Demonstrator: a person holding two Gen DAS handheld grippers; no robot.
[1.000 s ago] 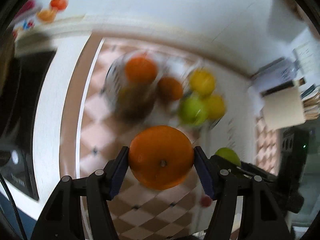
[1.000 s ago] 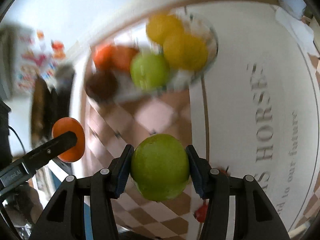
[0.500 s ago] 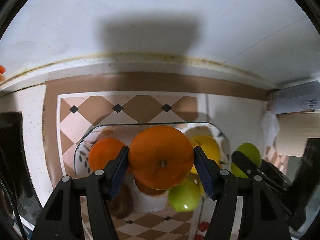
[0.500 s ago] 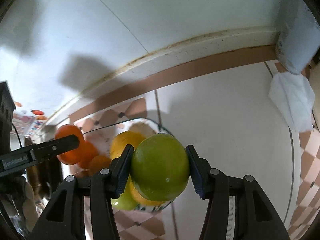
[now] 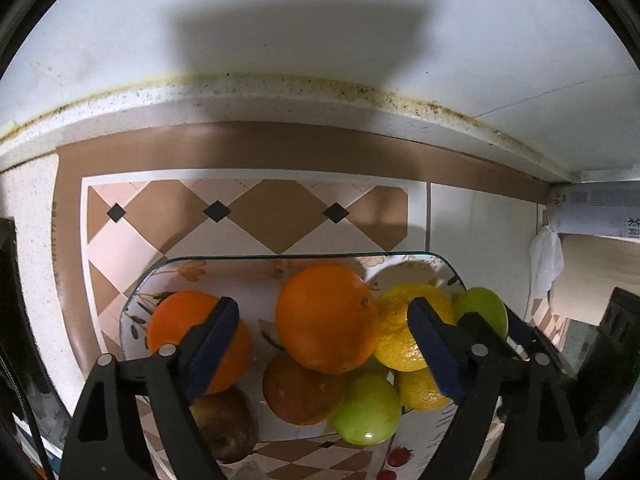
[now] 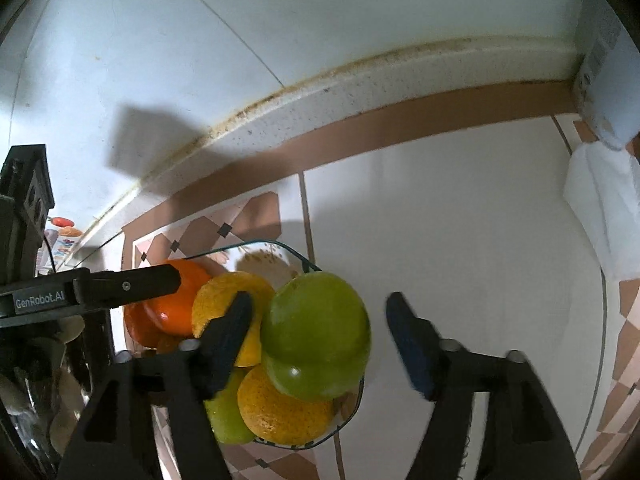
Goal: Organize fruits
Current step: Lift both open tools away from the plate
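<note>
Holding eight fruits: glass plate (image 5: 168, 268).

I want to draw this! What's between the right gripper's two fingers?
A green apple, lying on the fruit pile in the glass bowl. The right gripper has just been opening; its pads stand clear. The right wrist view shows it.

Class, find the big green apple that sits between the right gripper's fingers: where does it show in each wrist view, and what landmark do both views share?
Left wrist: green apple, far right, behind the gripper finger.
Right wrist: centre, between open fingers.
Shared landmark: glass plate.
</note>
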